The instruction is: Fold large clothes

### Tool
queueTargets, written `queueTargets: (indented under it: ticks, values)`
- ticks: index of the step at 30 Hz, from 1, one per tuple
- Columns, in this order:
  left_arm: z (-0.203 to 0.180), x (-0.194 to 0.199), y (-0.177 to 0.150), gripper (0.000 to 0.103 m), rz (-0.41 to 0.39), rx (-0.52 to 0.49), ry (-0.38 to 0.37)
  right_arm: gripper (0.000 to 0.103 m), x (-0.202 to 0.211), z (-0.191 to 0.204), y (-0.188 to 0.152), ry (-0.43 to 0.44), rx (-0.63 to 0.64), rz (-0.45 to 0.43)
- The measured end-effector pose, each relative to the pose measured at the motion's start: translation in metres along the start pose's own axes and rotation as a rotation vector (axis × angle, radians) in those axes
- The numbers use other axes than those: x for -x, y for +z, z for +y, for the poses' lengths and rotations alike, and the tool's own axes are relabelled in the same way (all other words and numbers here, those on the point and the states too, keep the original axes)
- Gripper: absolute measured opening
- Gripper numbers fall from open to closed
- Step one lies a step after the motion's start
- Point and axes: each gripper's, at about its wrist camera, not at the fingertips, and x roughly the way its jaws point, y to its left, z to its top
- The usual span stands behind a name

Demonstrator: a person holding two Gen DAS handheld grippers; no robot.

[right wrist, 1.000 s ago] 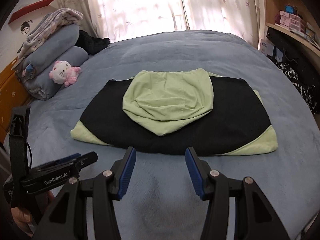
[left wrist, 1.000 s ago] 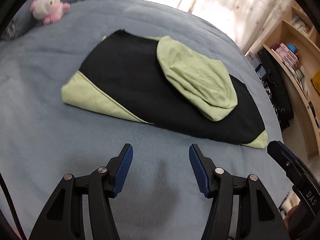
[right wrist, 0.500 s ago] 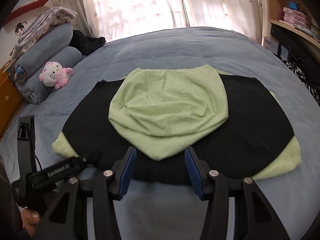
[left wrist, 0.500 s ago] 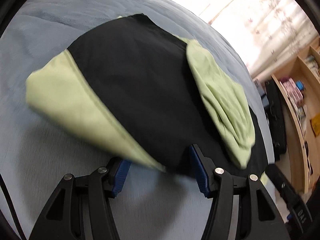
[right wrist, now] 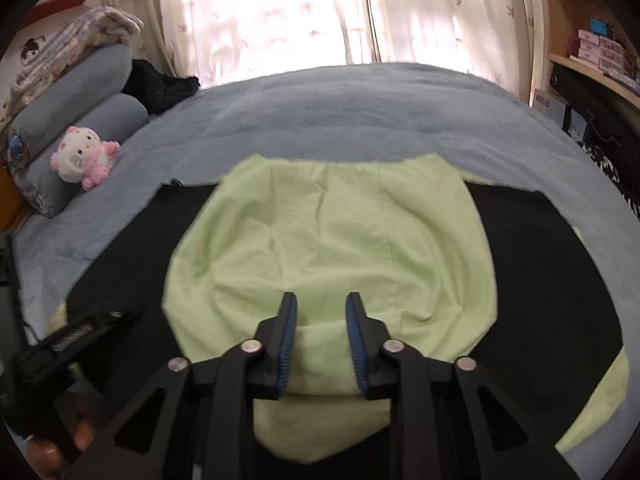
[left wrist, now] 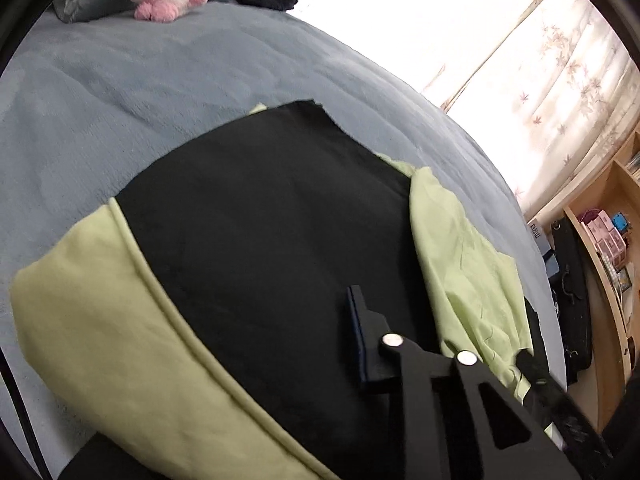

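A folded black and pale green hooded garment lies flat on the blue bed, its green hood spread on top. My left gripper is at the garment's near edge with its jaws closing. One finger rests on the black cloth and the other is hidden beneath it, so the edge is pinched between them. My right gripper is over the hood's near part, jaws closing, with a ridge of green cloth filling the narrow gap. In the right wrist view the left gripper shows at the lower left, held by a hand.
The blue bedcover stretches beyond the garment. A pink and white plush toy, rolled grey pillows and a dark cloth sit at the far left. Curtains hang behind; wooden shelves and a black bag stand at the right.
Both grippers have come forward and down onto the garment and their jaws have narrowed. The left one has rolled and now has the garment's edge over one finger.
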Motion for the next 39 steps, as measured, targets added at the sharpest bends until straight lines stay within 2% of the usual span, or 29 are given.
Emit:
queueTargets:
  ticks: [2, 4, 7, 14, 19, 24, 26, 31, 34, 39]
  values:
    - [-0.008, 0.005, 0.0, 0.012, -0.041, -0.04, 0.009, 0.017, -0.014, -0.004, -0.008, 0.003, -0.008, 0.043]
    - [-0.02, 0.011, 0.001, 0.01, -0.079, -0.095, 0.027, 0.016, -0.024, -0.005, -0.019, 0.002, -0.005, 0.077]
    - [-0.041, 0.02, 0.002, 0.009, -0.116, -0.166, 0.052, 0.016, -0.024, -0.004, -0.027, -0.003, 0.011, 0.063]
    - [-0.097, 0.054, 0.007, 0.009, -0.204, -0.31, -0.014, 0.016, -0.021, -0.014, -0.029, 0.038, -0.029, 0.065]
    - [-0.161, 0.064, -0.004, 0.009, -0.218, -0.444, -0.12, 0.016, -0.02, -0.029, -0.029, 0.123, -0.097, 0.084]
    - [-0.219, 0.056, -0.028, 0.009, -0.203, -0.561, -0.176, 0.016, 0.0, -0.068, -0.03, 0.282, -0.26, 0.112]
    - [-0.237, 0.055, -0.042, 0.009, -0.189, -0.6, -0.195, 0.016, 0.02, -0.09, -0.034, 0.264, -0.295, 0.079]
    - [-0.276, 0.034, -0.082, 0.009, -0.126, -0.702, -0.213, 0.016, 0.079, -0.164, -0.046, 0.055, -0.382, -0.034]
    - [-0.296, 0.016, -0.111, 0.009, -0.071, -0.771, -0.219, 0.016, 0.098, -0.204, -0.053, -0.042, -0.449, -0.055]
    - [-0.32, -0.017, -0.164, 0.009, 0.028, -0.93, -0.212, 0.016, 0.111, -0.245, -0.066, -0.12, -0.523, -0.062]
